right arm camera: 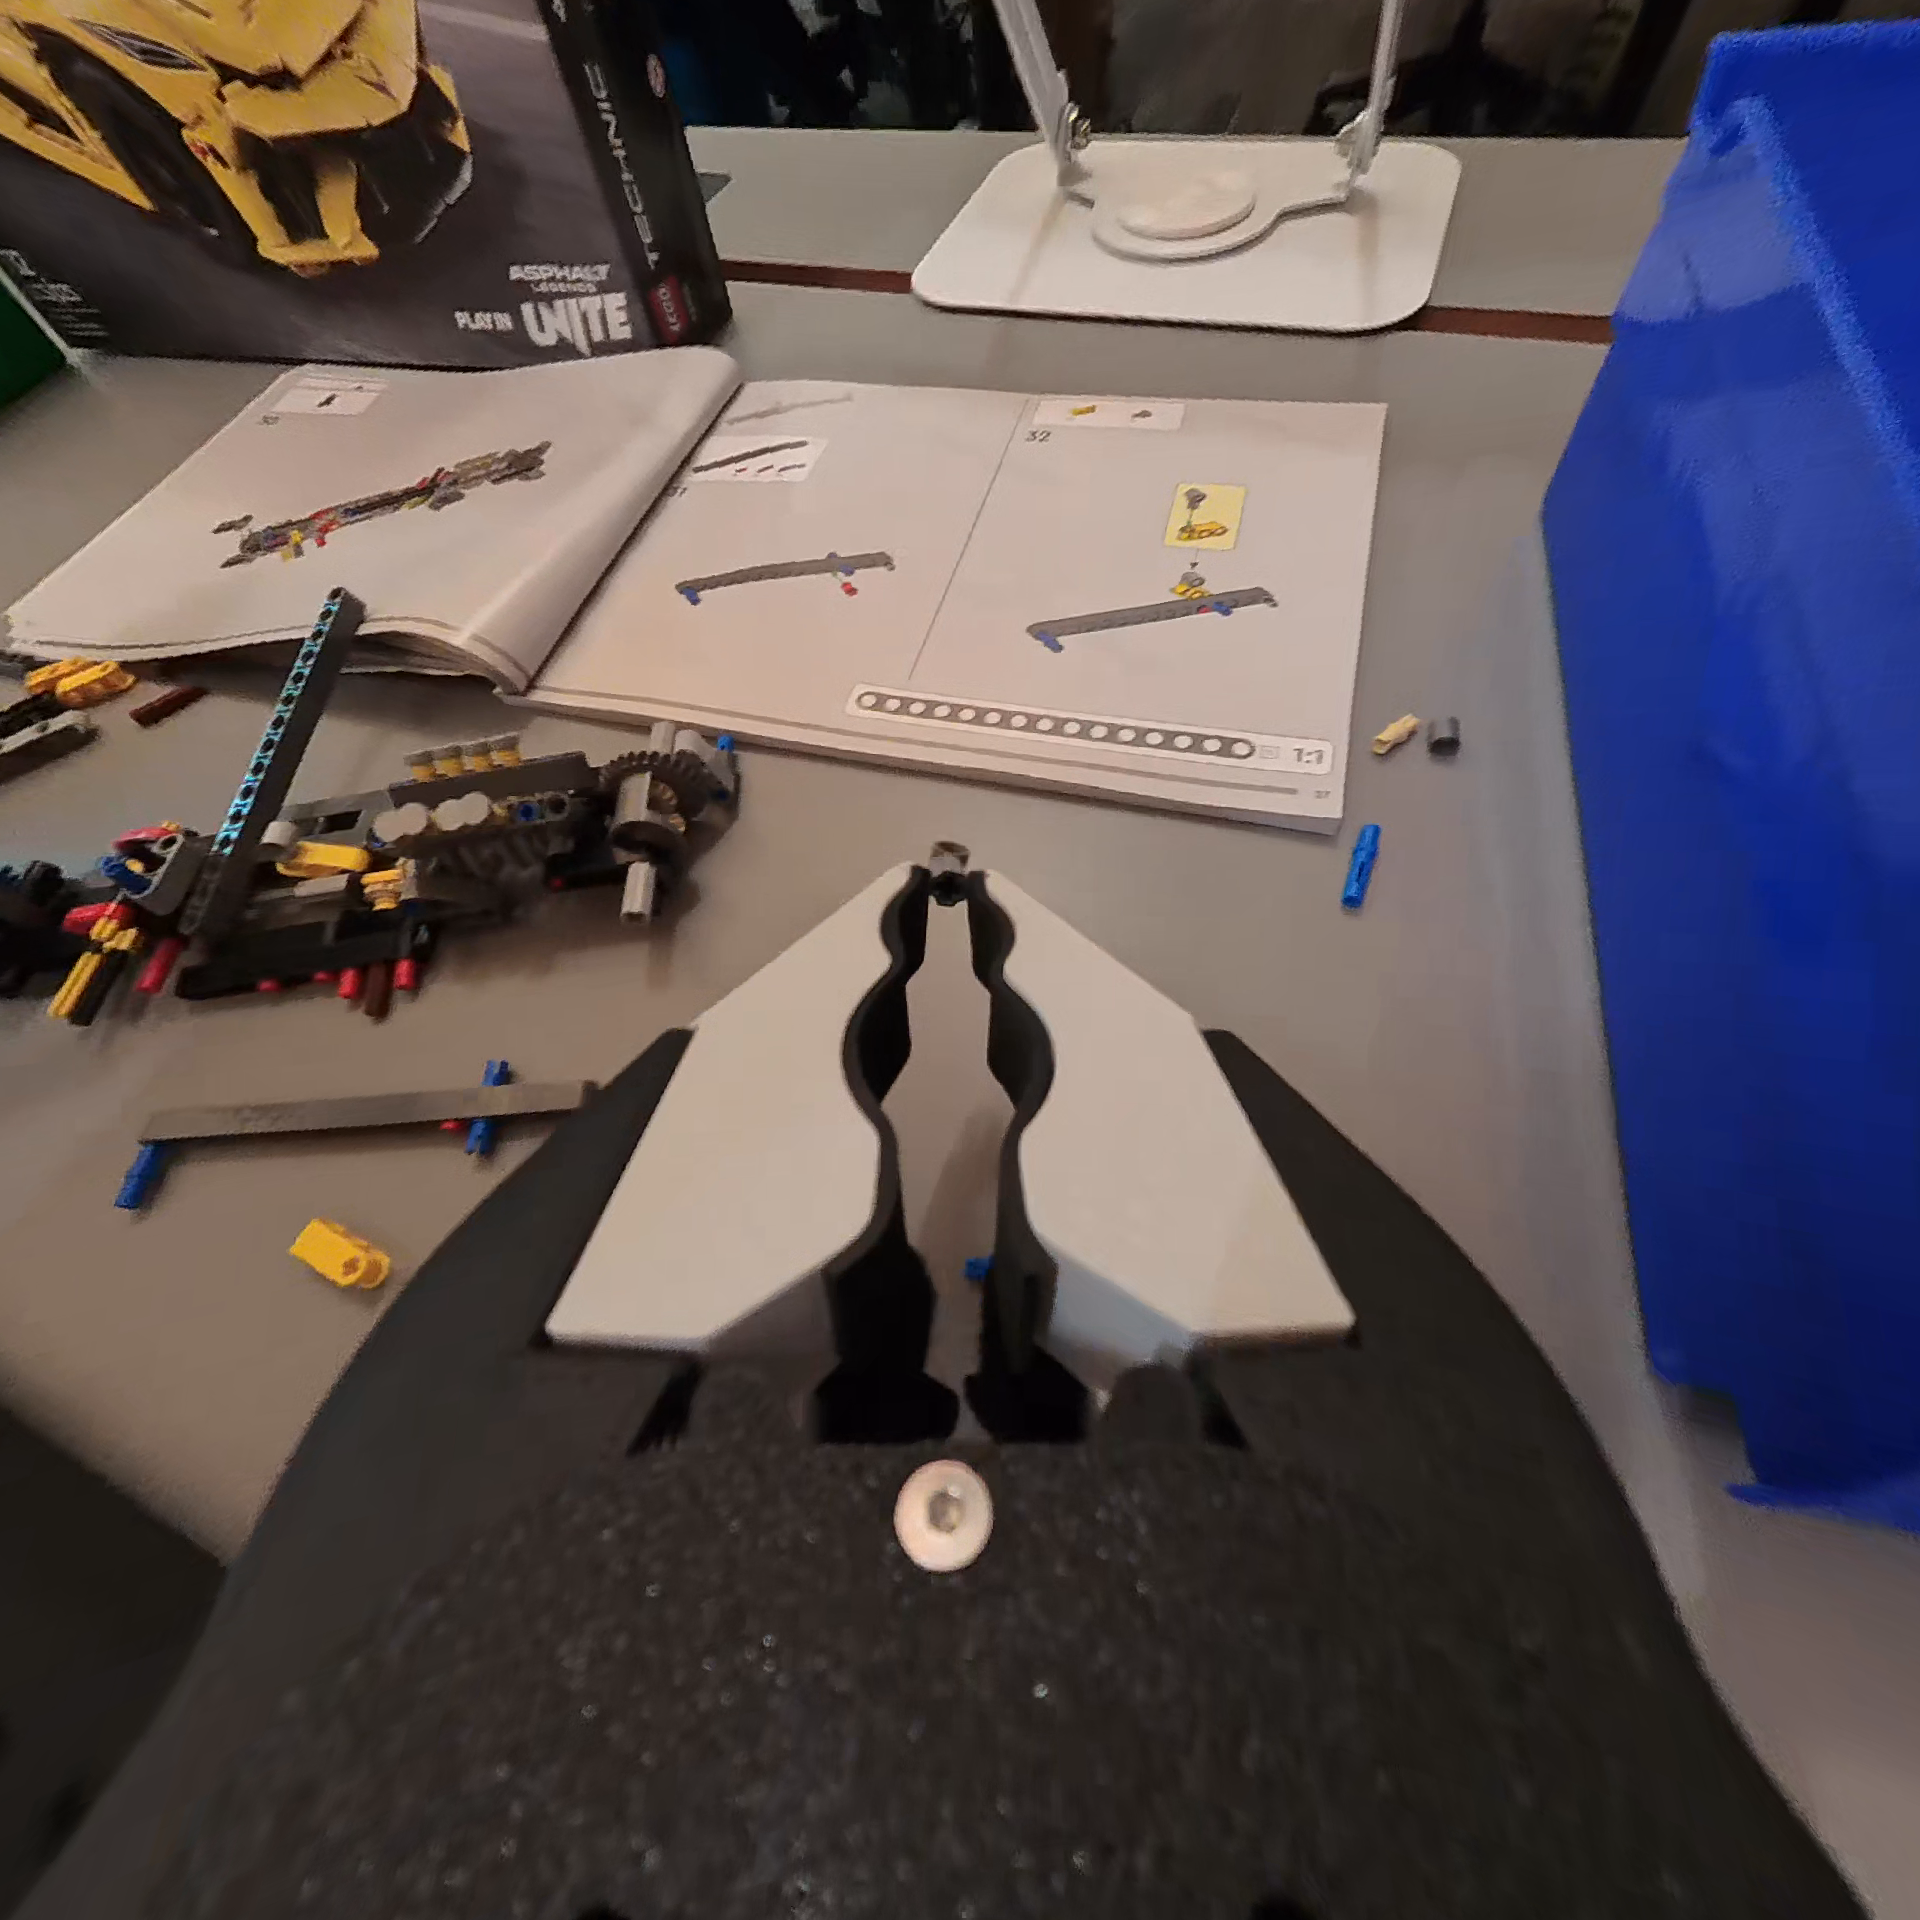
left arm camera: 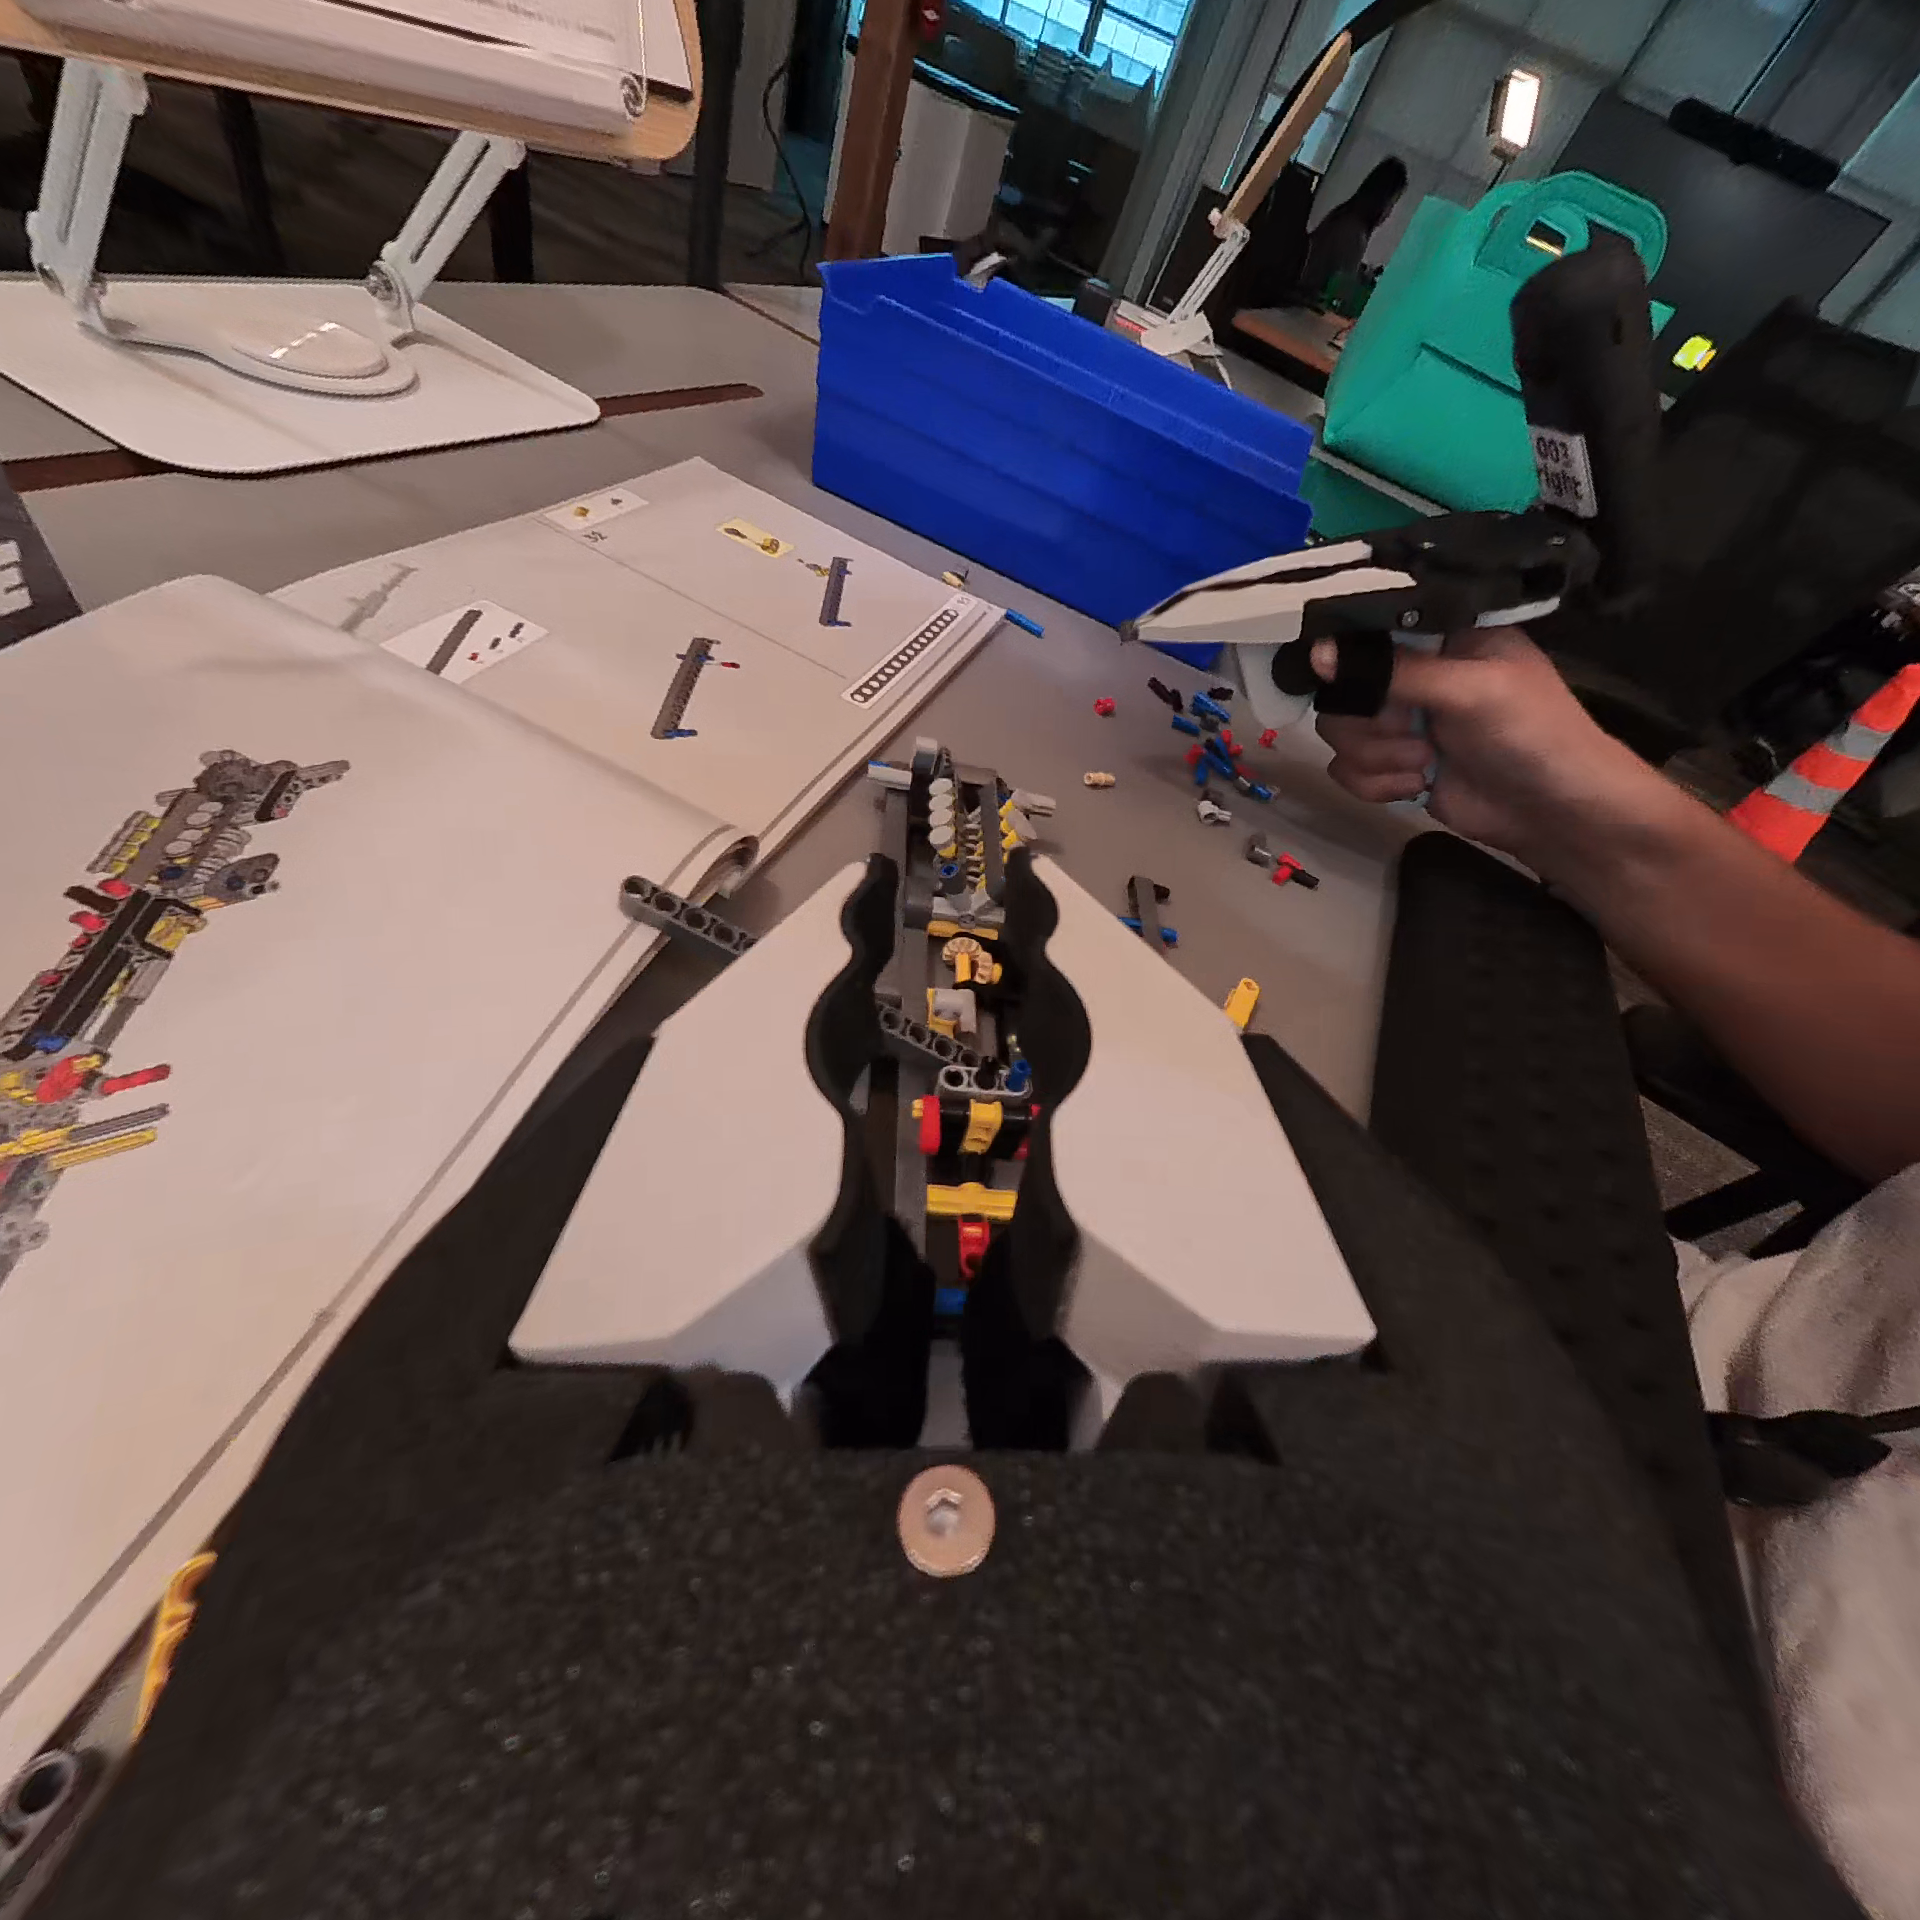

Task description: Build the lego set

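The partly built lego chassis (left arm camera: 961, 1039) lies on the grey table and shows through the gap of my left gripper (left arm camera: 954, 868), which hovers over it with jaws apart and empty. The chassis is at the left of the right wrist view (right arm camera: 416, 862), with a long black beam (right arm camera: 281, 748) leaning across it. My right gripper (right arm camera: 948, 883) is shut on a small dark grey piece (right arm camera: 948, 860) and is held above the table, in front of the open instruction booklet (right arm camera: 1039, 582). The right gripper also shows in the left wrist view (left arm camera: 1132, 629), in a person's hand.
A blue bin (right arm camera: 1766, 727) stands close on the right. The lego box (right arm camera: 312, 177) and a white stand base (right arm camera: 1195, 229) are at the back. A grey beam with blue pins (right arm camera: 353, 1117), a yellow piece (right arm camera: 338, 1252), a blue pin (right arm camera: 1359, 864) and scattered small pieces (left arm camera: 1216, 748) lie on the table.
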